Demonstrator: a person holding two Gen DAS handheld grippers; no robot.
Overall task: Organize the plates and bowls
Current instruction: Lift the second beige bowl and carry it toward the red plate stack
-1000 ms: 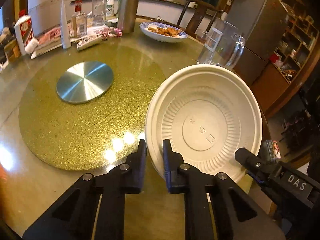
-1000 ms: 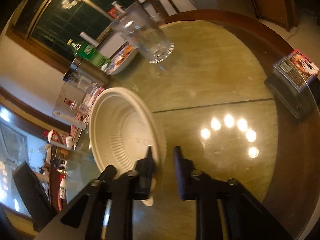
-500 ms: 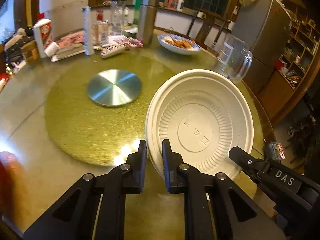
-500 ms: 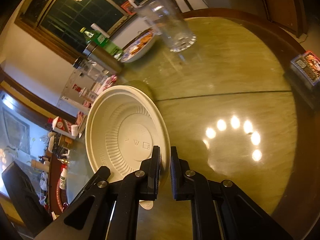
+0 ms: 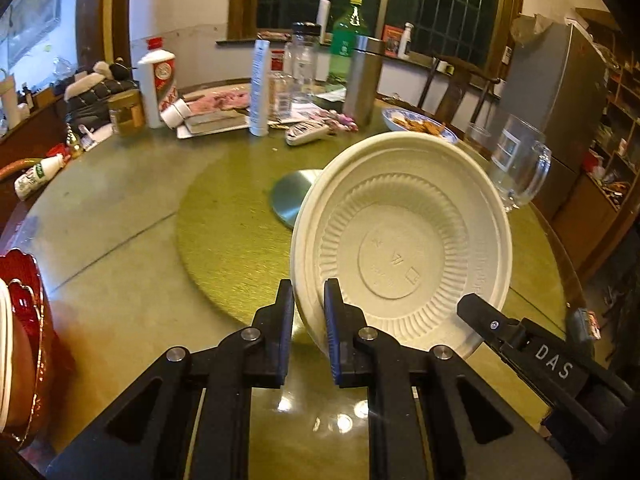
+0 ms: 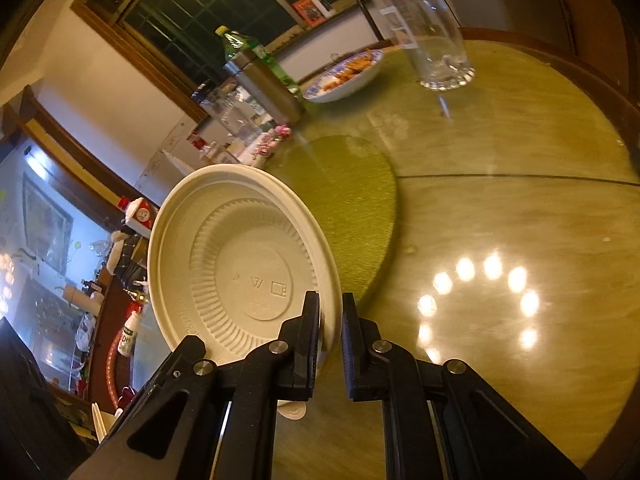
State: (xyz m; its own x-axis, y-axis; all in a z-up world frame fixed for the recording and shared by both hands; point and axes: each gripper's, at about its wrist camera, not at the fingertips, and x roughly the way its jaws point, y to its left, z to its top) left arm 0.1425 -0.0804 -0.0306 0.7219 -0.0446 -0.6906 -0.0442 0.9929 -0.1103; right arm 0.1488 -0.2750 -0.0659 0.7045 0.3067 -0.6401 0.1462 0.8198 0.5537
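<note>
Cream moulded-fibre plate [image 5: 402, 256], centre frame, light and slightly flexible, best pinched at its rim, as by left gripper [image 5: 307, 300] and right gripper [image 6: 330, 320], jaws nearly closed on opposite edges.

Blk tool [image 5: 308, 312], silver screws, "DAS".

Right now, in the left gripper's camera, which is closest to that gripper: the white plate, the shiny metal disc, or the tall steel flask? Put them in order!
1. white plate: clamped in the left gripper.
2. metal disc: mid-table, behind the plate's left edge.
3. steel flask: far side, among bottles.
</note>
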